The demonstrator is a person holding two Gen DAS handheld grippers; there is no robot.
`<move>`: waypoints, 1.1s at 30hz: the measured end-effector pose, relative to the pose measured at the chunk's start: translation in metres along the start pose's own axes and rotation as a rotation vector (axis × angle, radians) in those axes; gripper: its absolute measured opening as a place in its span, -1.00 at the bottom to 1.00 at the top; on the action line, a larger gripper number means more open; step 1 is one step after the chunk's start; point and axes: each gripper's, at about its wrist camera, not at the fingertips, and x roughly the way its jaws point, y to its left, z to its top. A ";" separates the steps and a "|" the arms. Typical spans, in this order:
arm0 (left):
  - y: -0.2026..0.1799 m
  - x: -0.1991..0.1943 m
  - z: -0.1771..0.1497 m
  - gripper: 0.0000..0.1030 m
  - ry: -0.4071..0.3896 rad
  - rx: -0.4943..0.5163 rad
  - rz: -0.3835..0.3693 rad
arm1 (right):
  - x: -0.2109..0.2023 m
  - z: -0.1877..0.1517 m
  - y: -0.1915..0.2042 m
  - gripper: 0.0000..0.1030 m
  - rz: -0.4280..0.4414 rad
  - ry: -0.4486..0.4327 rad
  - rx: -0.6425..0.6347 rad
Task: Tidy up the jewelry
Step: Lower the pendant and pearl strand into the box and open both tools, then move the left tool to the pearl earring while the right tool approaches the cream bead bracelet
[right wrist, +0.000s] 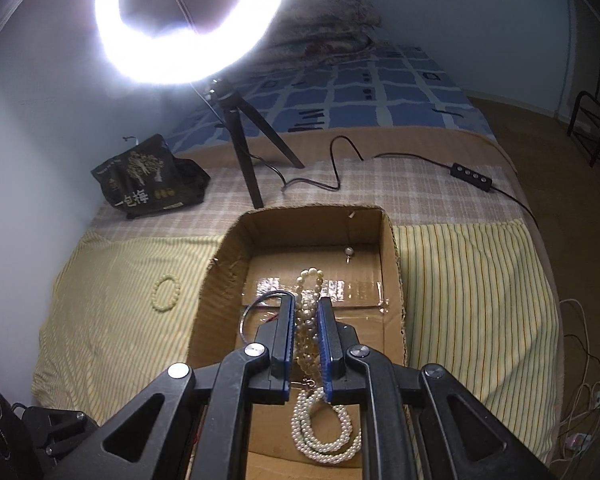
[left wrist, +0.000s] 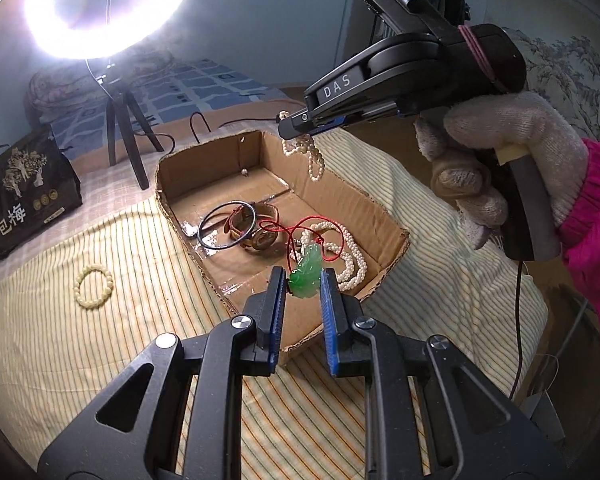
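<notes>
An open cardboard box (left wrist: 208, 168) sits on a striped cloth. My left gripper (left wrist: 304, 282) is shut on a green jade pendant (left wrist: 306, 274), low over the box's near end, and its red cord (left wrist: 300, 228) loops down inside. In the box lie a dark bangle (left wrist: 220, 245), a brown watch (left wrist: 260, 240) and a coiled pearl necklace (left wrist: 350, 258). My right gripper (left wrist: 292, 125), in a gloved hand, hangs over the box's far side, shut on a pearl strand (left wrist: 314, 158). In the right wrist view that gripper (right wrist: 306, 312) pinches the pearl strand (right wrist: 309, 280) above the box (right wrist: 300, 220).
A cream bead bracelet (left wrist: 93, 286) lies on the cloth left of the box. Behind the box stand a lit ring light on a tripod (left wrist: 126, 120), a black snack bag (left wrist: 24, 188) and a cable with a switch (right wrist: 472, 176). A small pearl pin (right wrist: 348, 253) rests at the box's far wall.
</notes>
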 end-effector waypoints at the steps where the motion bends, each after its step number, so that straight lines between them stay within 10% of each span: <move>1: 0.000 0.002 0.000 -0.69 0.002 -0.002 0.002 | 0.002 0.000 -0.002 -0.83 -0.001 0.003 0.003; 13: -0.001 0.008 0.001 -0.69 0.013 -0.002 -0.004 | 0.009 -0.001 -0.008 -0.71 -0.003 0.008 0.018; 18: 0.000 0.010 0.001 -0.67 0.034 -0.002 -0.001 | 0.005 0.000 -0.008 -0.20 -0.012 -0.015 0.026; 21: 0.000 0.009 0.001 -0.03 0.035 -0.002 -0.003 | 0.001 0.001 -0.007 0.52 -0.039 -0.035 0.031; 27: -0.001 0.002 -0.002 0.23 0.014 0.006 0.012 | -0.006 0.003 -0.003 0.98 -0.135 -0.076 0.019; 33: 0.004 -0.002 -0.005 0.23 0.022 0.000 0.017 | -0.011 0.002 0.001 0.99 -0.155 -0.087 0.011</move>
